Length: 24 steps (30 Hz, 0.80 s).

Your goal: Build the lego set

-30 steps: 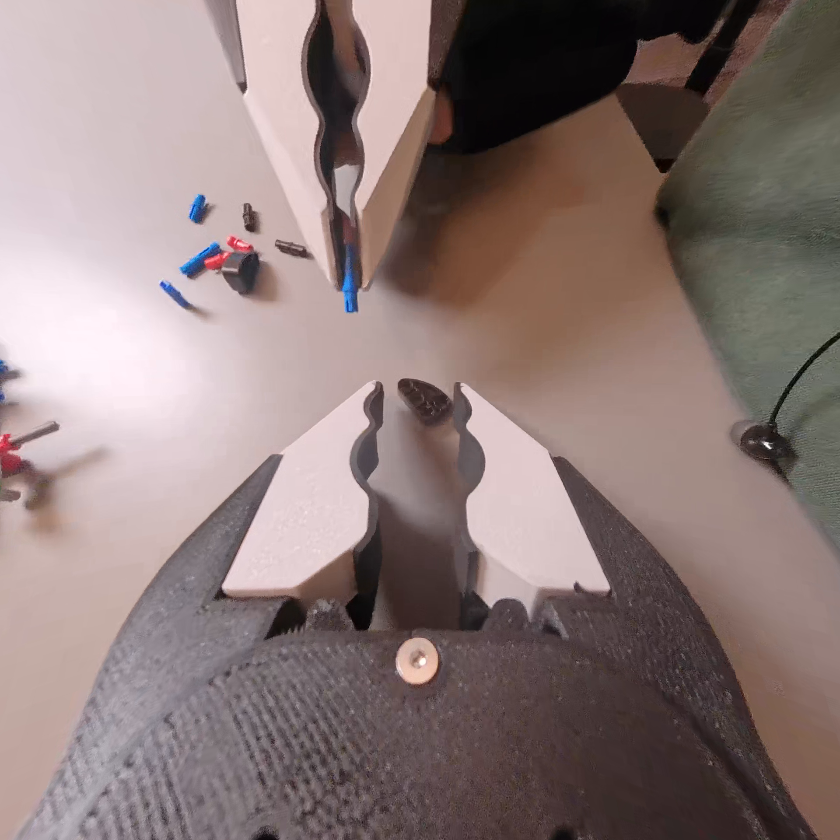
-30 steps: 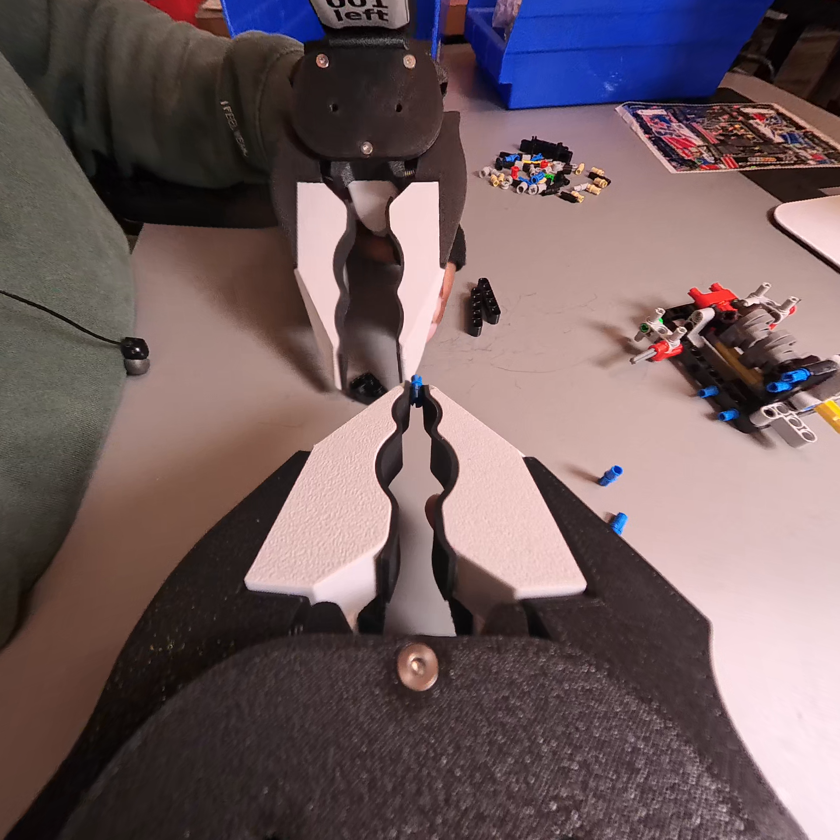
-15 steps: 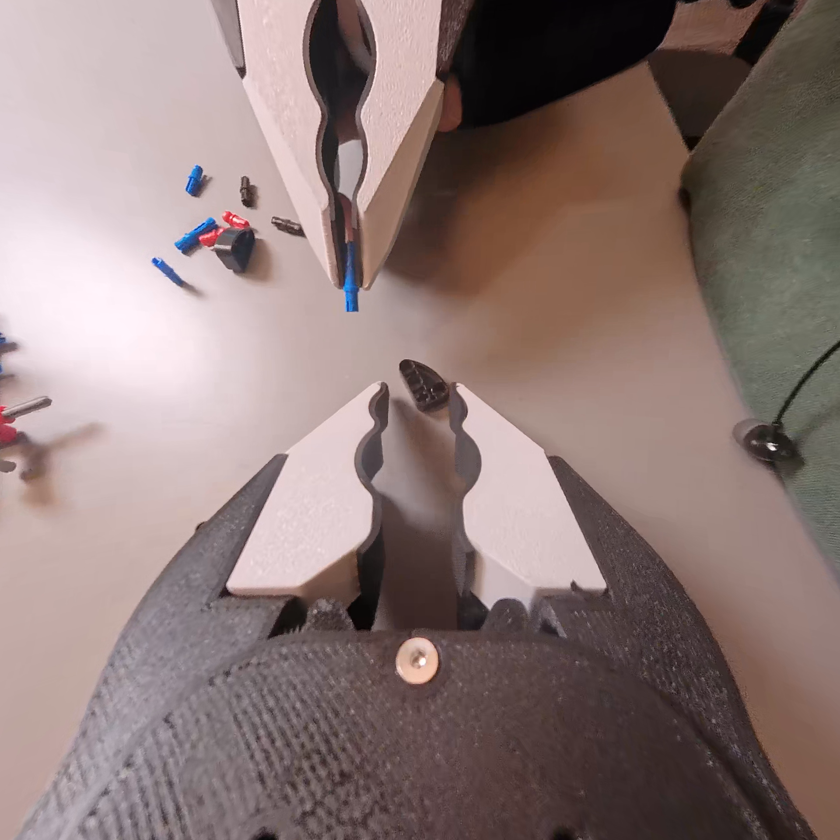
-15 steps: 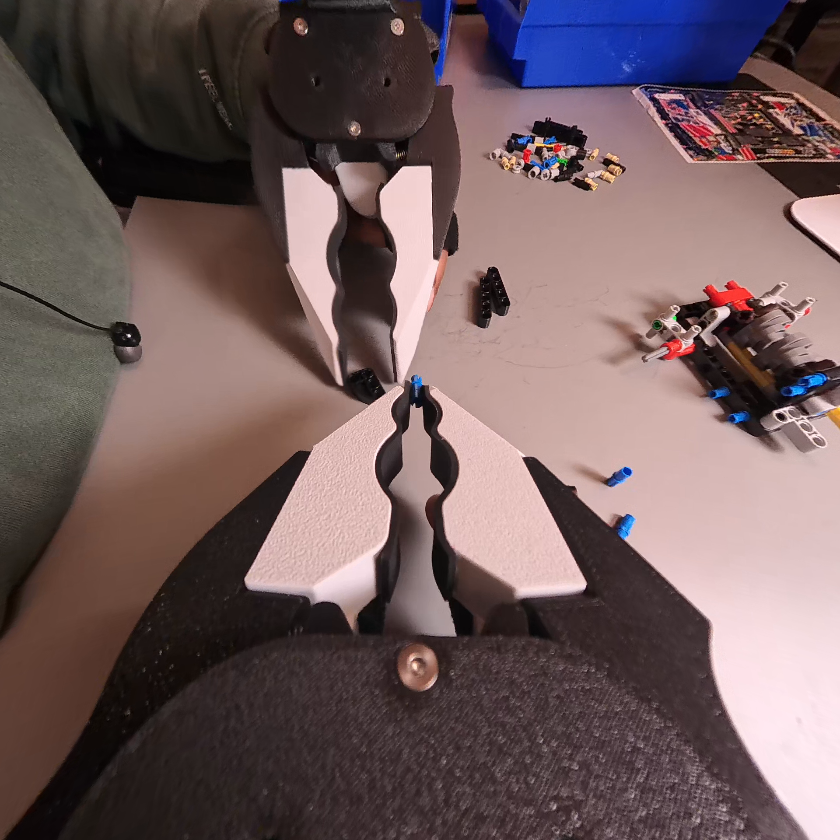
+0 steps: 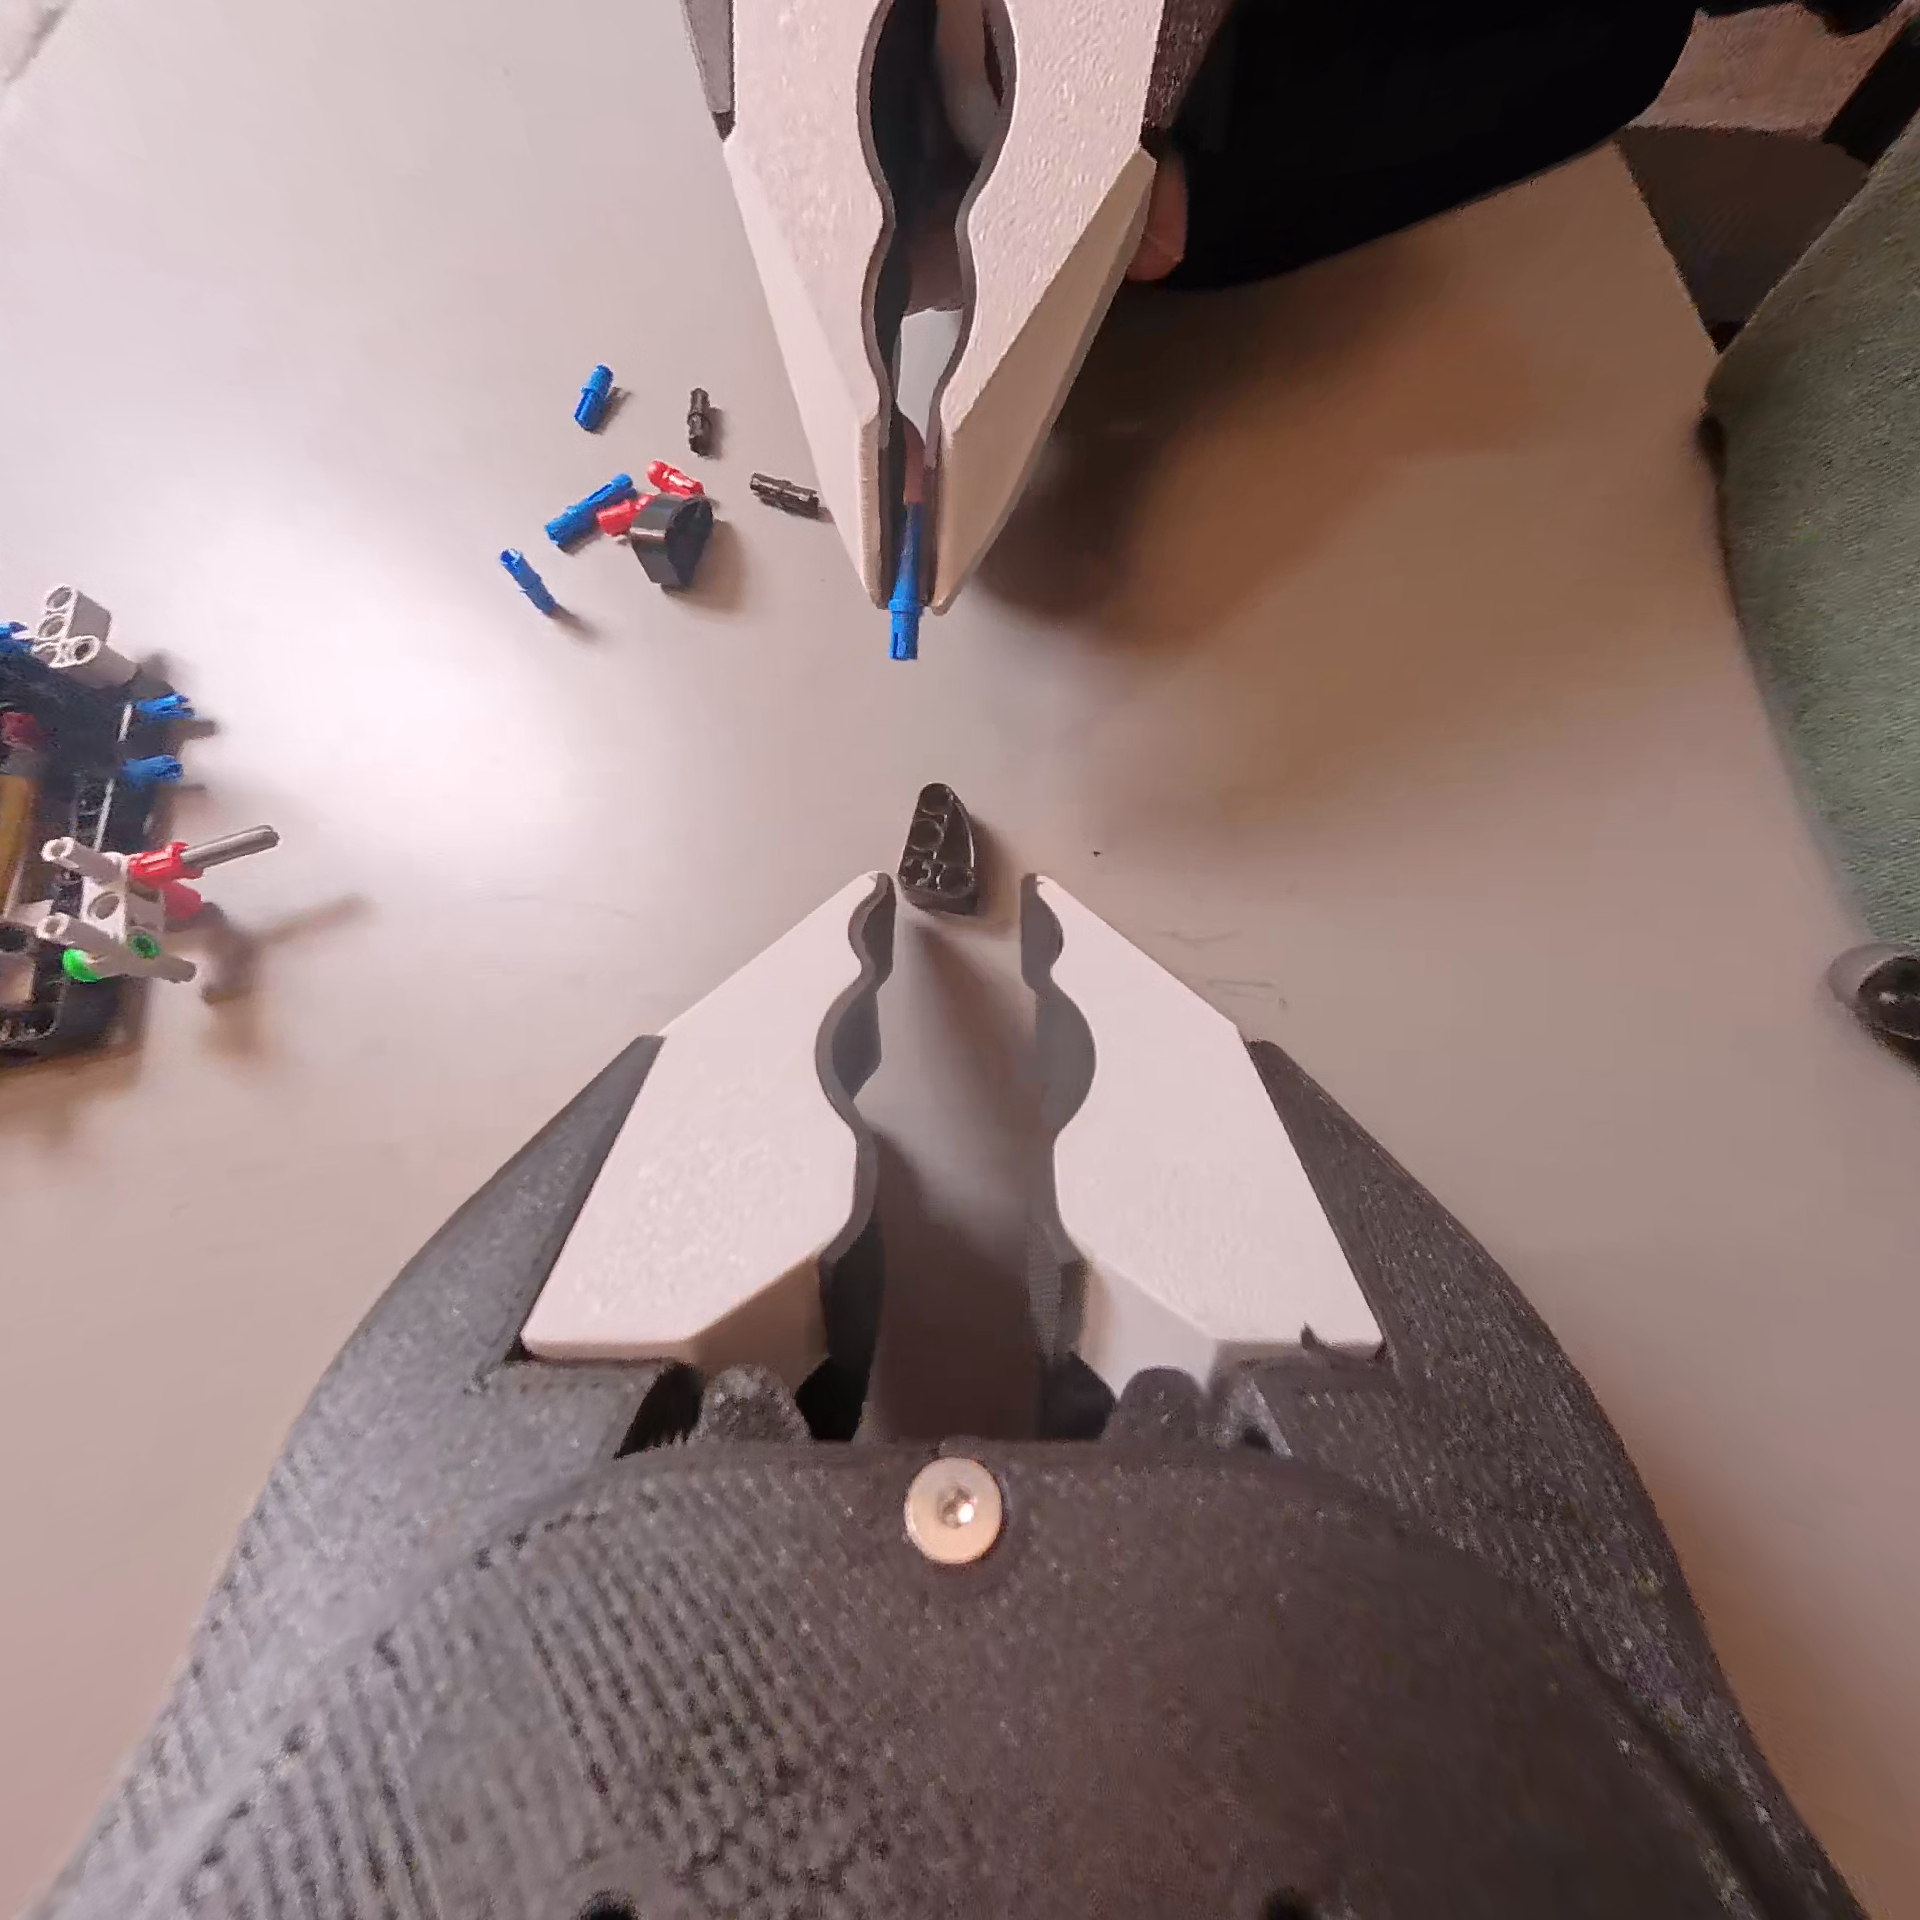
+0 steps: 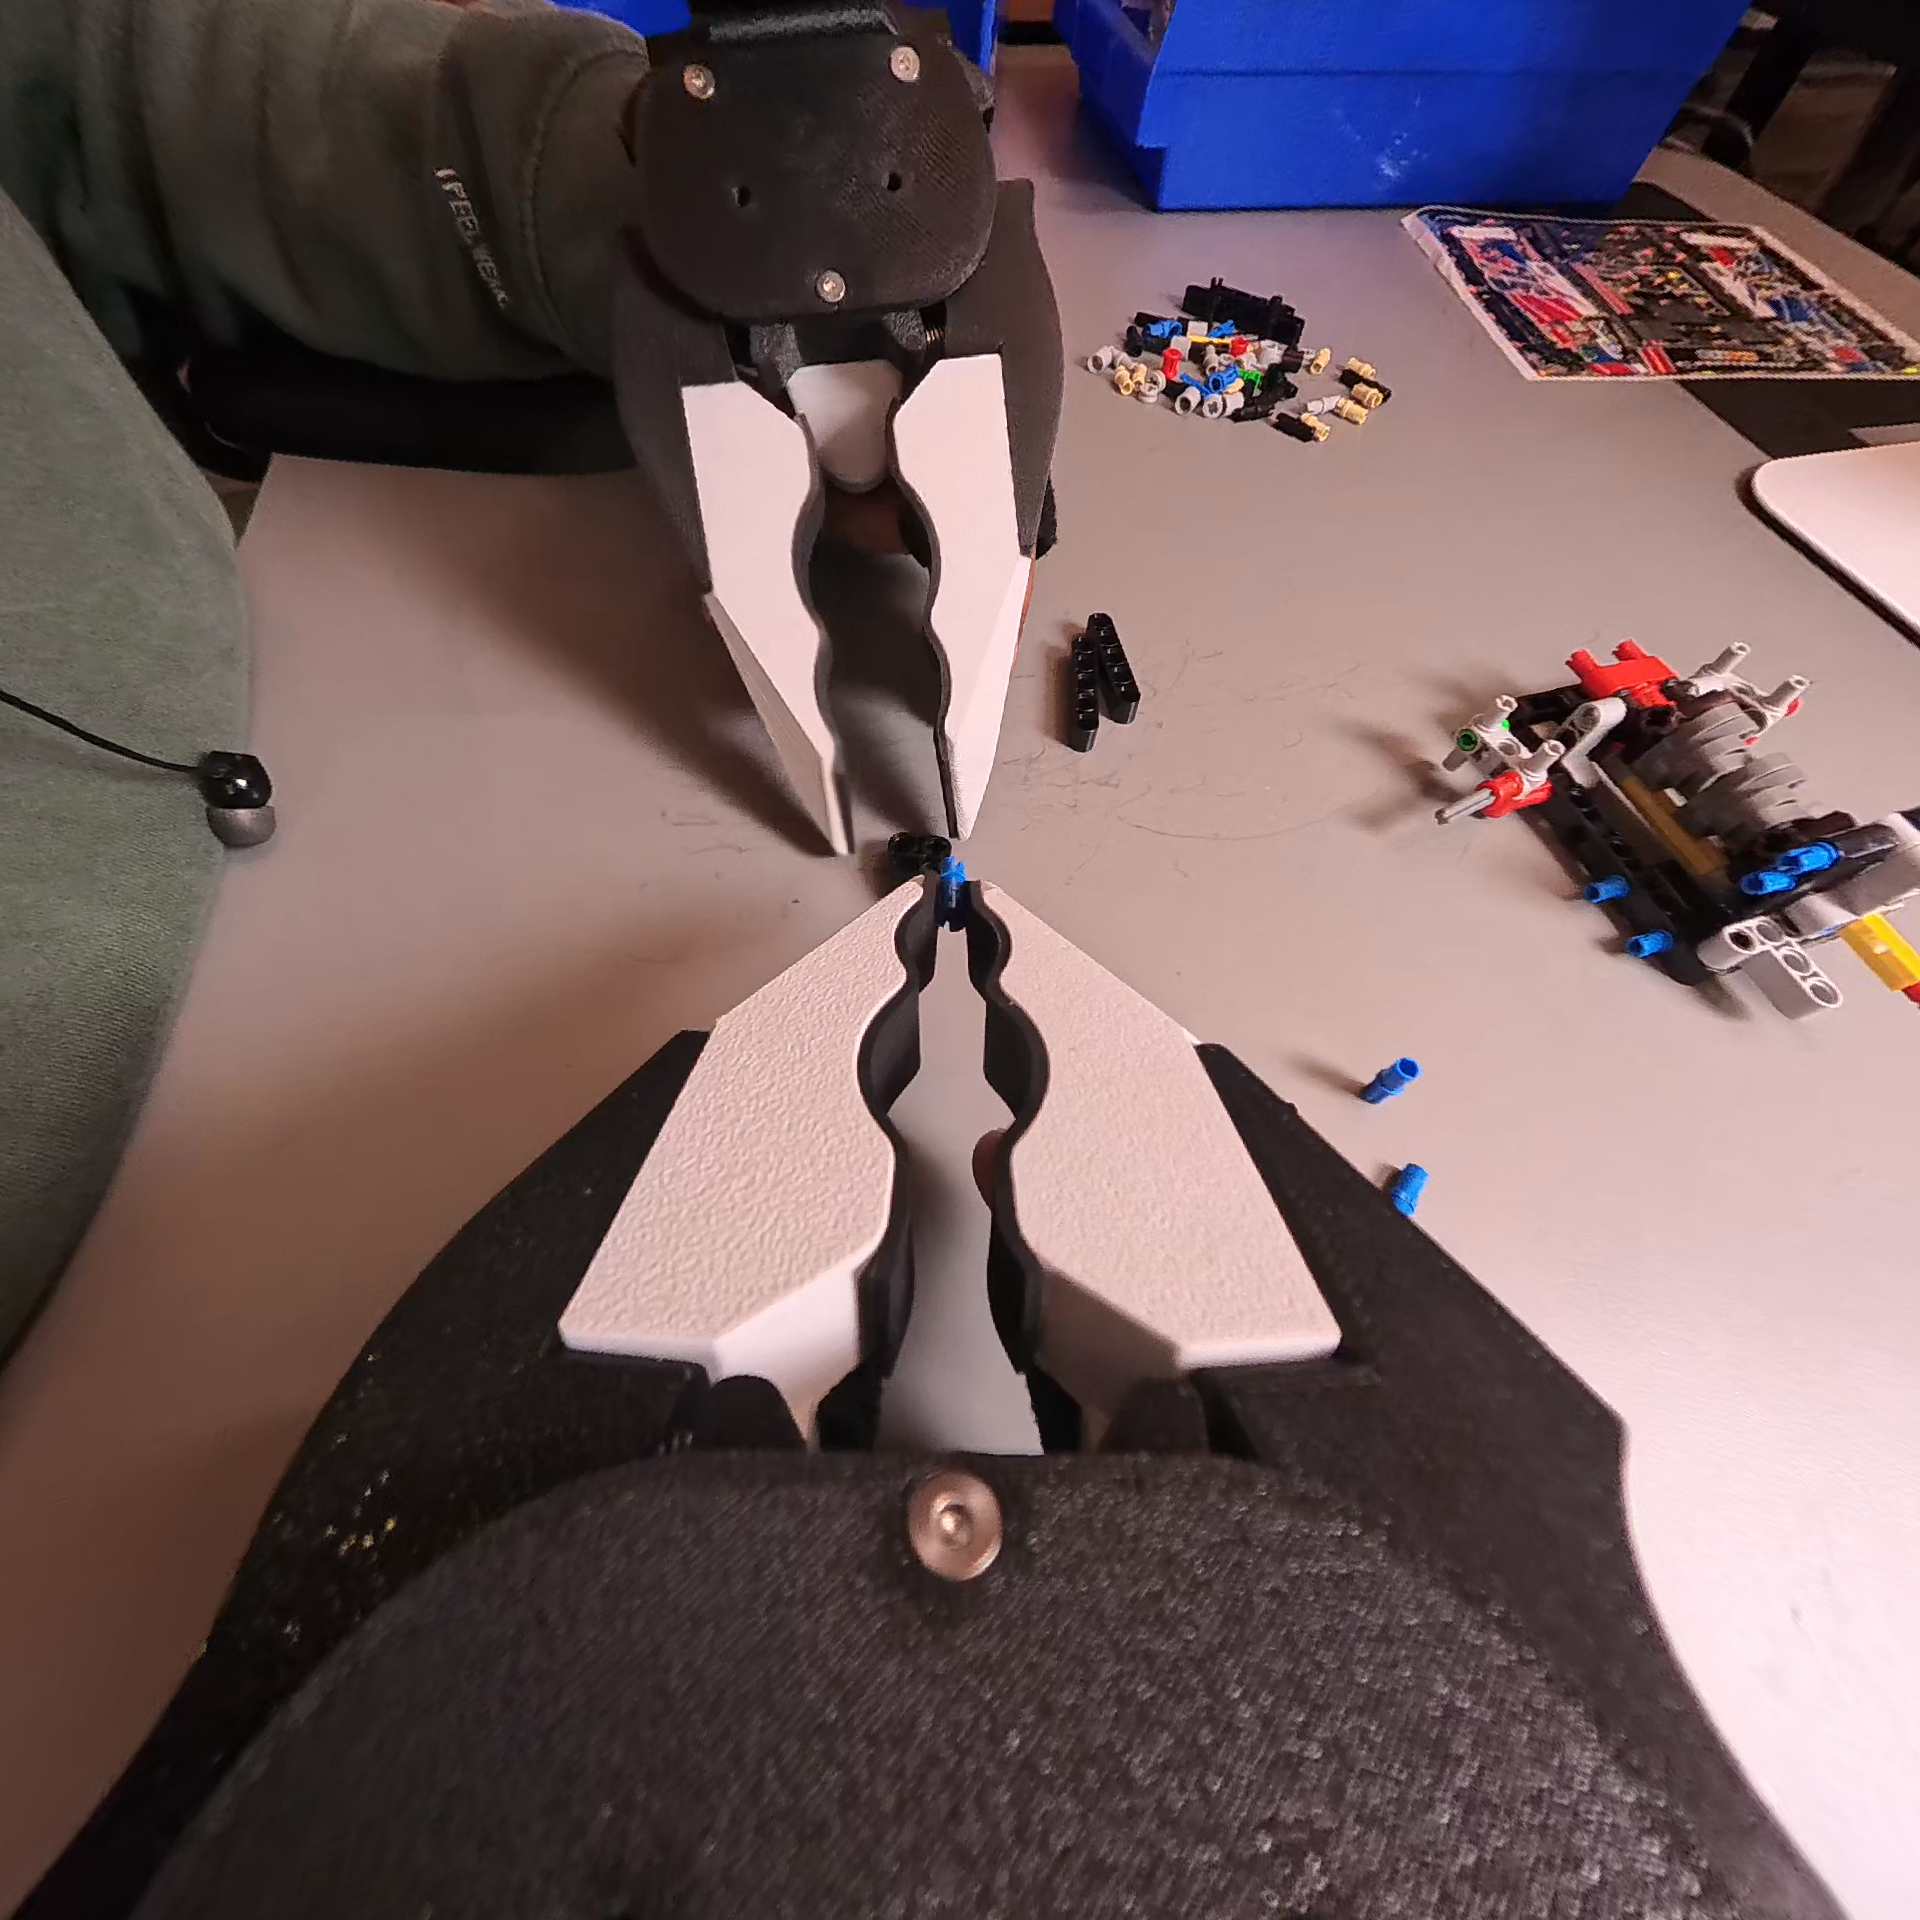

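While the left gripper [image 5: 958,881] points toward 12 o'clock in the left wrist view, its 2 white fingers stand spread, with a small black rounded-triangle lego plate [image 5: 941,852] lying flat on the pale grey table [image 5: 1351,790] just beyond their tips, touching neither. At 12 o'clock the right gripper [image 5: 906,597] comes in from above, tips down, pinching a thin blue lego pin [image 5: 906,613] whose end sticks out below. At 10 o'clock lies a scatter of loose blue, red and black pins [image 5: 644,499]; at 9 o'clock sits the partly built black and grey lego chassis [image 5: 73,862].

In the right wrist view, the right gripper [image 6: 951,894] is pressed together on the blue lego pin [image 6: 950,896], level above the table [image 6: 520,987]. The black plate [image 6: 916,849] lies just past it, under the left gripper [image 6: 902,831], which slants steeply down from 12 o'clock, parted. A green sleeve [image 6: 312,177] with small unreadable lettering holds it. At 1 o'clock lie 2 black lego beams [image 6: 1099,681], farther off a heap of mixed small lego parts [image 6: 1236,369] and a printed instruction sheet [image 6: 1662,291]. The chassis [image 6: 1704,821] rests at 2 o'clock.
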Available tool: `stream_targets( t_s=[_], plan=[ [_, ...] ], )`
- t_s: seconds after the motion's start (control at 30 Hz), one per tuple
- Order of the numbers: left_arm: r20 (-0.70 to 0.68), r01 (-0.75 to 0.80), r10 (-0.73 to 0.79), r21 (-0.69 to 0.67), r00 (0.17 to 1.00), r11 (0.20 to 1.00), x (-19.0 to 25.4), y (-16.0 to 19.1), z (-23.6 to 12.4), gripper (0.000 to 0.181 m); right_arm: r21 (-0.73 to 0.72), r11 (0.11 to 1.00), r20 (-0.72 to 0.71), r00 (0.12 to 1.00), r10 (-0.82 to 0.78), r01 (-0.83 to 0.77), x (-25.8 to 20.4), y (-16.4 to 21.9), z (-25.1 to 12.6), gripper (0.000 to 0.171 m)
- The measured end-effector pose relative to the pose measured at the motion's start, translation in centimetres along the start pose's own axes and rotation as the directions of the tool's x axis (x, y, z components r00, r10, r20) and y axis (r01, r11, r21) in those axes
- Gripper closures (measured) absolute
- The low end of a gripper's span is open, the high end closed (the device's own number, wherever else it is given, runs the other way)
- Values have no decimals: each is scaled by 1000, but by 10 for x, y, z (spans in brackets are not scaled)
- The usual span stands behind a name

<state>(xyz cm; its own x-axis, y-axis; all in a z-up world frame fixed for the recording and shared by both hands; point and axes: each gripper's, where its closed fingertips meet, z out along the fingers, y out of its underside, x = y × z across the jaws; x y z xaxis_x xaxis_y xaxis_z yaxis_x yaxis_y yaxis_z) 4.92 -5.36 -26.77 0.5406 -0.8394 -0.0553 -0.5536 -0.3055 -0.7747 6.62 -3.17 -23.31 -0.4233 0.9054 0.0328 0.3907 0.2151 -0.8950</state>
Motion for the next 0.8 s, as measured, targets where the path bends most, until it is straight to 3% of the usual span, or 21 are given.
stream_targets(
  t_s=[0.8],
  plan=[
    [73,-34,35,-14,997,999,-11,-4,8,167,-21,1000,-23,1000,3,-3,3,3,2,169]
  ],
)
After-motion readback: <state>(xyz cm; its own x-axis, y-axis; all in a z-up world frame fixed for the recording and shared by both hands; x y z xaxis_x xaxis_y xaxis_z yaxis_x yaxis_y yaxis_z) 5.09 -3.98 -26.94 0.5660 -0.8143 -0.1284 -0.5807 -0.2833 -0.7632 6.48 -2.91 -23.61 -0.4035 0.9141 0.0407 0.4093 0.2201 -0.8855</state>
